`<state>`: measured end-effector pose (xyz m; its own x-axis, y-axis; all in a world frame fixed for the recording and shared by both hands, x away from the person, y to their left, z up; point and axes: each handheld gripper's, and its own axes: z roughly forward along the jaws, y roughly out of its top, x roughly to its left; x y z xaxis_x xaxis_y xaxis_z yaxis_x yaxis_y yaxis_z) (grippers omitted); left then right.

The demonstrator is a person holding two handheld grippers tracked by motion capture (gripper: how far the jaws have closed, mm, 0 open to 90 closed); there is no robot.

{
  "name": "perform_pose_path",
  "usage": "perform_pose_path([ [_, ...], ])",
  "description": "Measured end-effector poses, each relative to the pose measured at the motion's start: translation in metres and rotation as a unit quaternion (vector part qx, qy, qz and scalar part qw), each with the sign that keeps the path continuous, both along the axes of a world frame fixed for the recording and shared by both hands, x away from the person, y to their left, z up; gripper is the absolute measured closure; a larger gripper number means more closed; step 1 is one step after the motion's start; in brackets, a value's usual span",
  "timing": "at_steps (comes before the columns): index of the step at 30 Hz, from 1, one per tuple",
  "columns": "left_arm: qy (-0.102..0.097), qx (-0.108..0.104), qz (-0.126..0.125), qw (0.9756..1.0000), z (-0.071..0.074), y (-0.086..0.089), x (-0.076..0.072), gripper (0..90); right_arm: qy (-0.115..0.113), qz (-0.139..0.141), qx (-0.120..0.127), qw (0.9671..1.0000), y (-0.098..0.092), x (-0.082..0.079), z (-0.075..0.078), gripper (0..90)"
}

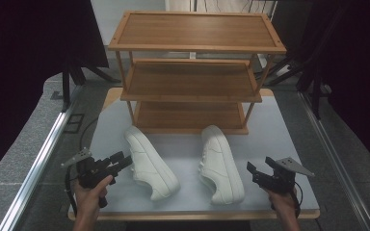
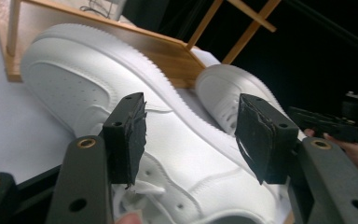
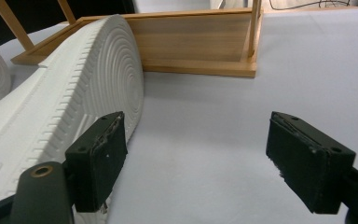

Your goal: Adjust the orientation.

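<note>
Two white sneakers lie on the pale table mat in front of a wooden three-shelf rack (image 1: 192, 82). The left sneaker (image 1: 150, 163) (image 2: 168, 140) and the right sneaker (image 1: 221, 166) (image 3: 70, 98) both rest tipped on their sides, ribbed soles turned to the right. My left gripper (image 1: 123, 160) (image 2: 191, 135) is open, its jaws close against the left sneaker's upper with nothing held. My right gripper (image 1: 260, 165) (image 3: 196, 158) is open just right of the right sneaker's sole, its left jaw beside the sole's edge.
The rack's bottom shelf (image 3: 191, 37) stands right behind the sneakers' toes. Bare mat (image 1: 279, 130) stretches to the right of the right sneaker. The table's front edge (image 1: 192, 215) is near both hands. Metal rails and dark stands flank the table.
</note>
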<state>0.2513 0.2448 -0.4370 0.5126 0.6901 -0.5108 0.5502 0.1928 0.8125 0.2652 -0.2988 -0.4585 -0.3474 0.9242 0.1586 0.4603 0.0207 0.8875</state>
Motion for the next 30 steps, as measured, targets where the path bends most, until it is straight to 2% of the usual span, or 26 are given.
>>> perform_pose_path([
  [3,0.001,0.006,-0.003,1.0,0.0,-0.003,0.003,42.8,-0.001,0.003,-0.004,1.0,-0.004,0.0,0.0,20.6],
  [7,0.004,0.01,-0.007,0.9999,-0.002,-0.002,-0.001,42.6,-0.006,-0.017,0.009,0.9998,-0.007,0.0,0.004,21.5],
  [13,0.007,0.015,0.012,0.9998,-0.003,0.01,-0.012,44.0,-0.009,-0.013,-0.002,0.9999,0.004,0.002,0.007,22.1],
  [16,0.006,0.024,0.02,0.9995,-0.003,0.012,-0.016,51.6,-0.011,-0.007,-0.001,0.9999,0.008,0.004,0.009,22.6],
  [17,0.006,0.031,0.03,0.999,-0.003,0.014,-0.018,51.6,-0.011,-0.007,-0.001,0.9999,0.008,0.004,0.009,22.6],
  [19,0.007,0.036,0.039,0.9986,-0.003,0.016,-0.02,66.3,-0.01,-0.002,0.0,0.9999,0.01,0.009,0.009,22.8],
  [20,0.012,0.044,0.024,0.9987,-0.004,0.017,-0.022,73.6,-0.009,-0.003,0.001,1.0,0.01,0.011,0.009,22.7],
  [21,0.012,0.044,0.024,0.9987,-0.004,0.017,-0.022,77.2,-0.009,-0.003,0.001,1.0,0.01,0.011,0.009,22.7],
  [22,0.013,0.06,0.018,0.9979,-0.005,0.016,-0.025,81.6,-0.007,-0.005,0.002,1.0,0.01,0.014,0.008,22.7],
  [23,0.017,0.069,0.016,0.9974,-0.006,0.014,-0.028,83.8,-0.007,-0.005,0.003,1.0,0.01,0.014,0.008,22.7],
  [25,0.023,0.073,0.019,0.9968,-0.011,0.011,-0.033,87.8,-0.004,-0.006,0.008,0.9999,0.01,0.016,0.007,22.7],
  [30,0.037,0.077,0.009,0.9963,-0.024,0.003,-0.048,89.6,-0.004,-0.007,0.003,1.0,0.011,0.016,0.009,22.8],
])
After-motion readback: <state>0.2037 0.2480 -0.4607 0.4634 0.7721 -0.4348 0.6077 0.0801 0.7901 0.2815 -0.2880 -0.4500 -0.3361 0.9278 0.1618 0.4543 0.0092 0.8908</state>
